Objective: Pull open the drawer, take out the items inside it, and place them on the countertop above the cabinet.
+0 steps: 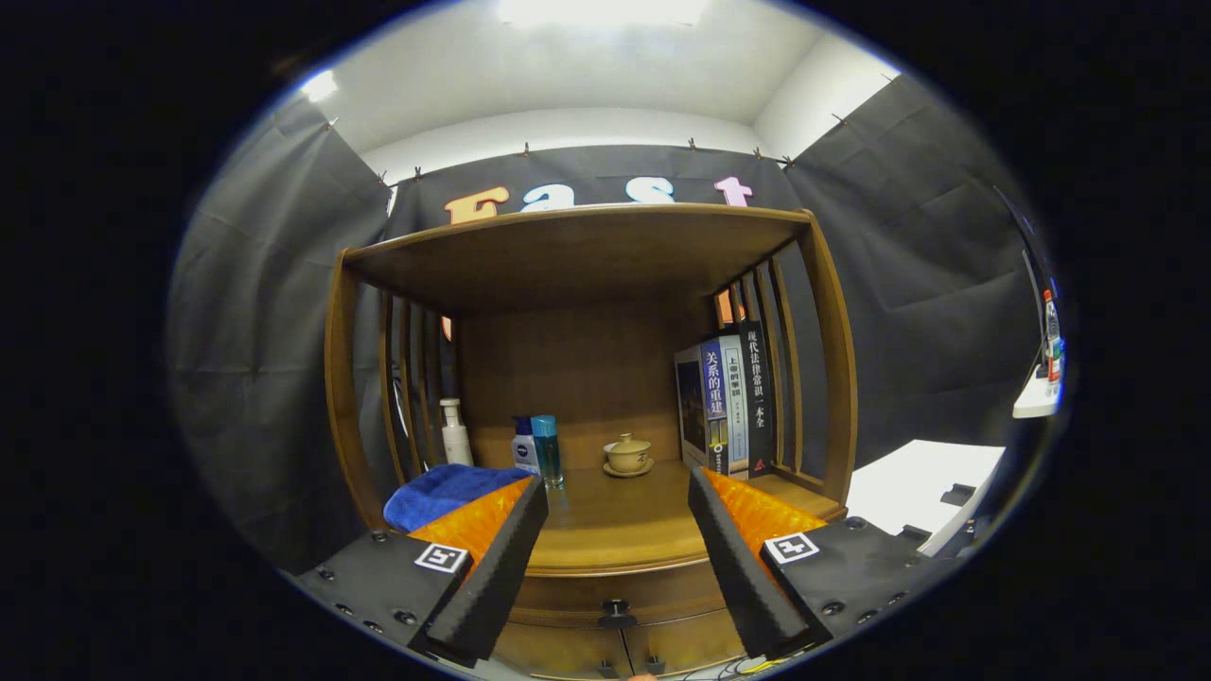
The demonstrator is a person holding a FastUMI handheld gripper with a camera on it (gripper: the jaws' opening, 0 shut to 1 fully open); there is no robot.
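Inside the black-draped booth, you are holding the gripper with fingers spread apart and gripping nothing, facing the countertop while the drawer is sitting shut just below them, so aiming too high risks missing its knob.

drawer front: partly hidden by tongs | contents unseen
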